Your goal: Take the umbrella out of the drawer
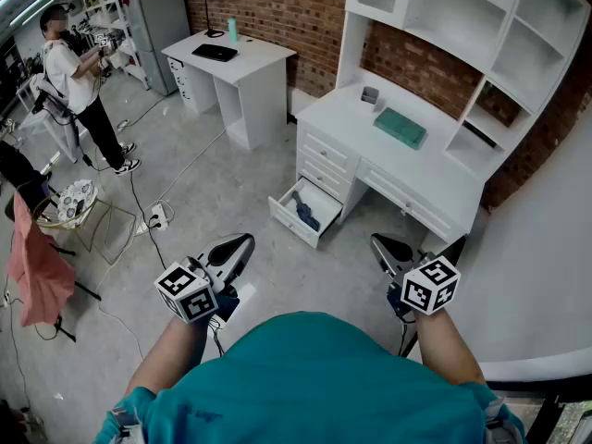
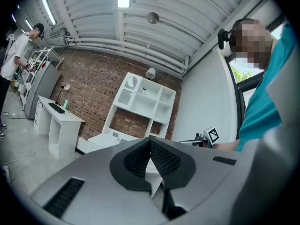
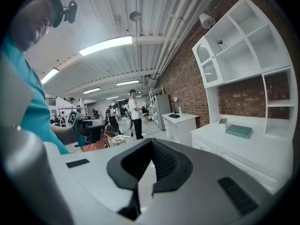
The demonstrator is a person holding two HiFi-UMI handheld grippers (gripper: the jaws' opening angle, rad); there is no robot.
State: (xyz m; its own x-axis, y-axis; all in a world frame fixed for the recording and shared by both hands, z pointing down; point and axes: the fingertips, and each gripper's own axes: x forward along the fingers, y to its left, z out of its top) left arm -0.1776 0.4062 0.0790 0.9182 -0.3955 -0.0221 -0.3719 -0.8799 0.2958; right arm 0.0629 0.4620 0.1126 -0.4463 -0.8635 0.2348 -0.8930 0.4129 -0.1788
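Note:
A low drawer of the white desk stands pulled open. Inside it lies a dark blue folded umbrella. In the head view my left gripper hovers over the floor, left of and nearer than the drawer, shut and empty. Held right of the drawer and short of the desk front, my right gripper is also shut with nothing in it. In the left gripper view the left gripper has its pads meeting at the tip. The right gripper view shows the right gripper the same way. Neither touches the drawer.
A teal book and a small grey cup sit on the desk under the white hutch. A second white desk stands at the back left. A person stands far left. Cables and a power strip lie on the floor.

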